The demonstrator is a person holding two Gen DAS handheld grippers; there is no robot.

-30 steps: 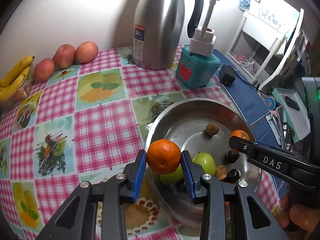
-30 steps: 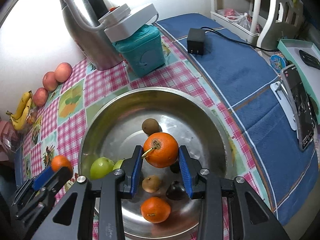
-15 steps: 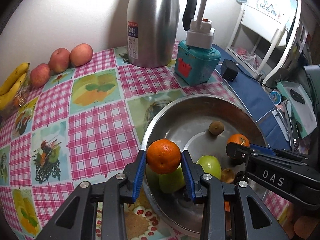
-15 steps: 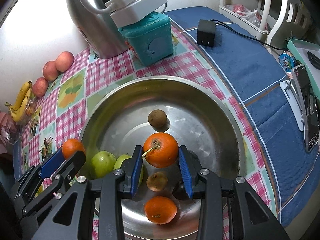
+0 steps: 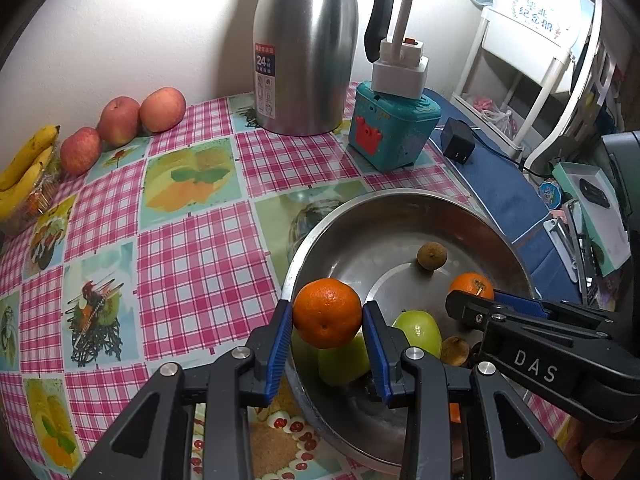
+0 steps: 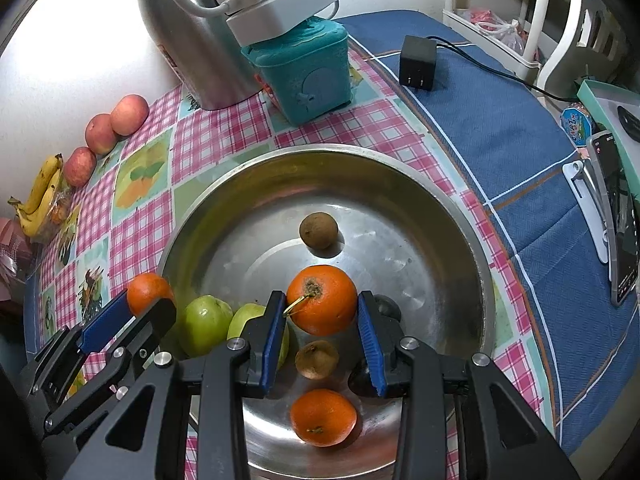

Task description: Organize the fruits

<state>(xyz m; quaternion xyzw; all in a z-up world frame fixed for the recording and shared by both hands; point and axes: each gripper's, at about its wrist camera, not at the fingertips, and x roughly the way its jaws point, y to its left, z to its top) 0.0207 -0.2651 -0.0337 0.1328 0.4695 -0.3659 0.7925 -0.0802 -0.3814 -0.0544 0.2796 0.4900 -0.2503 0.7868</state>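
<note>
- The left gripper [image 5: 327, 344] is clamped on a mandarin [image 5: 327, 313] with its blue pads narrowly apart, held over the near-left rim of the steel basin [image 5: 400, 208].
- The right gripper [image 6: 322, 330] is closed the same way on a second mandarin with a stem stub [image 6: 322, 299], raised above the middle of the basin.
- Inside the basin, nearest the right camera, lies a loose mandarin [image 6: 323, 417]; just beyond it sits a small brown fruit [image 6: 317, 359], with two dark fruits partly covered by the right gripper's right finger [image 6: 370, 344].
- Two green apples [image 6: 206, 324] lie side by side at the basin's left; the right one is half hidden behind the gripper.
- Farther in, another small brown fruit [image 6: 319, 231] rests alone on the bare steel floor.
- The basin stands on a pink checked tablecloth [image 5: 192, 256] beside a blue cloth [image 6: 500, 120].
- Beyond it stand a teal box [image 5: 394, 136] carrying a white power strip [image 6: 280, 6], and a steel thermos jug [image 5: 306, 48] cut off at the top.
- At far left, three red apples [image 5: 120, 120] line the wall, next to bananas [image 5: 24, 176] cropped by the picture's edge.
- Compared with a second ago, both grippers hold their mandarins with the same grip, and the fruit in the basin lies unchanged.
</note>
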